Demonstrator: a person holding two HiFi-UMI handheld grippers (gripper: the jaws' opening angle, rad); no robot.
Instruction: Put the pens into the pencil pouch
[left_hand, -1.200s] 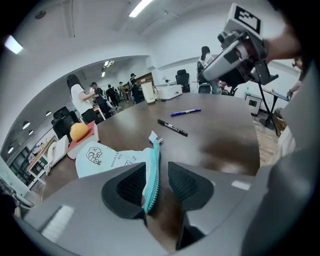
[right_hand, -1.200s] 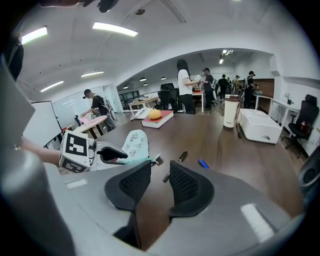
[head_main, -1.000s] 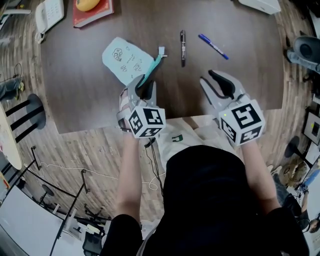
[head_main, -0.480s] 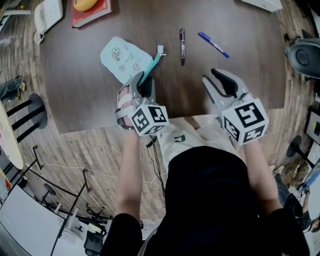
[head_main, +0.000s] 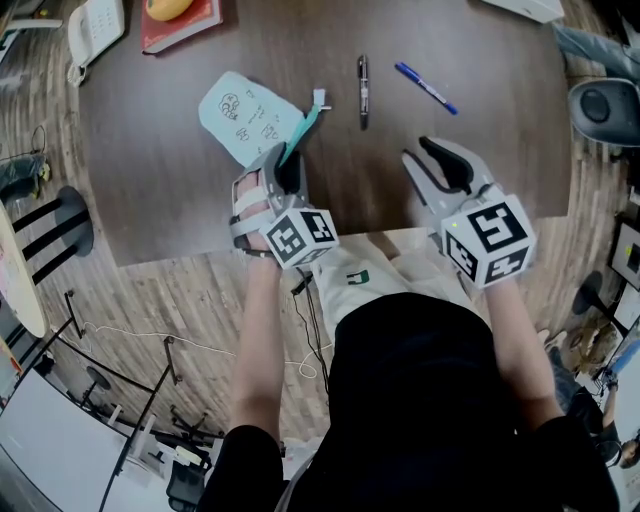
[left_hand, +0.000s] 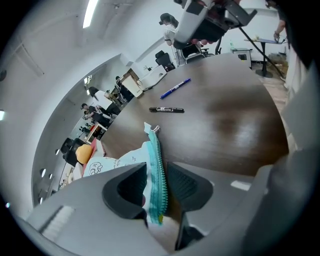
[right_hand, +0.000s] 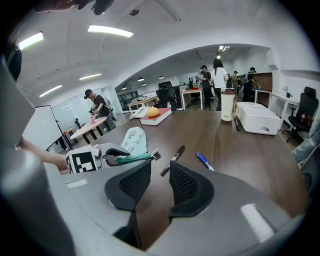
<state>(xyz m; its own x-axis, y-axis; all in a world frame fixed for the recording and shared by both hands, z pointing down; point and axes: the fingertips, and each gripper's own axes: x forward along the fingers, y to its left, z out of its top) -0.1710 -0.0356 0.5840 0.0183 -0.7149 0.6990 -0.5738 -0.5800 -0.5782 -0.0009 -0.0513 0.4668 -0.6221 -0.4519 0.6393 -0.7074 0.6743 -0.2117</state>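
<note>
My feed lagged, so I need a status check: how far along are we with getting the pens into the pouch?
Done: nothing yet; the black pen and blue pen lie on the table, outside the pencil pouch. In hand: the left gripper has just been closing around the pouch's zipper edge, not visibly clamped; the right gripper is open and empty. Remaining: secure the pouch, then load both pens.

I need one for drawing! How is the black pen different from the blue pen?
The black pen is black; the blue pen is blue. The black pen lies nearer the pouch; the blue pen lies slanted, farther right. Both rest on the table.
</note>
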